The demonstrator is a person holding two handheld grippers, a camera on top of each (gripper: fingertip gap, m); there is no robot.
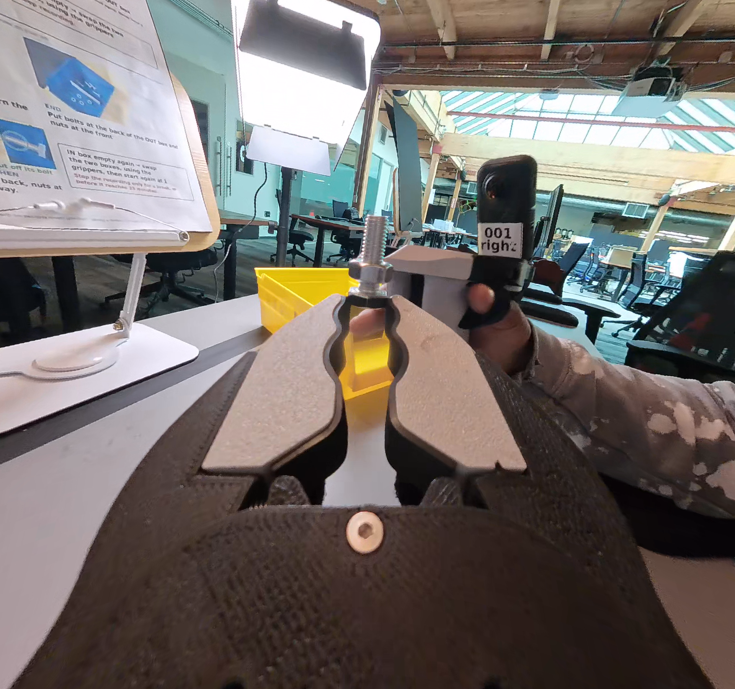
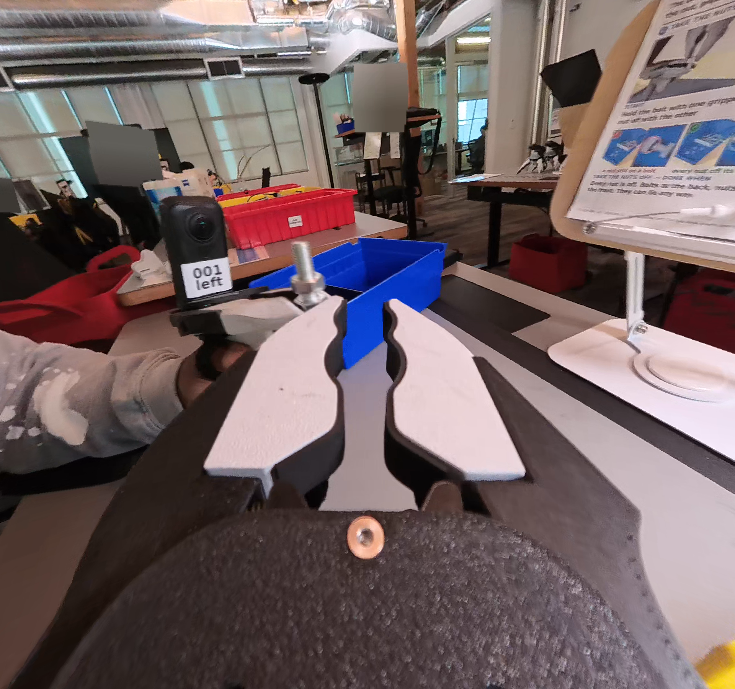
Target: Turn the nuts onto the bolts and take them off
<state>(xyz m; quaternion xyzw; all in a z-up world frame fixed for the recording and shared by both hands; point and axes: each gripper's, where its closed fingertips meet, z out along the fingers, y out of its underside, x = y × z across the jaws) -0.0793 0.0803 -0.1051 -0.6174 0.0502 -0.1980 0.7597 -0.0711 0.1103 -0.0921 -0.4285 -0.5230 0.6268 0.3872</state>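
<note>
Item: bolt [image 1: 372, 250] upright, head pinched in my left jaws; right jaws spread beside its nut [image 1: 369, 269]; risk: loose pinch lets bolt spin or drop.

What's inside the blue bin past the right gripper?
Right wrist view: the blue bin shows only a dark divider and bare inner walls. Its floor is hidden by the near wall, the bolt and the right hand-held gripper.

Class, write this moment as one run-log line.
left gripper: shut on bolt head, bolt upright | nut: low on thread | right gripper: open, beside nut
</note>
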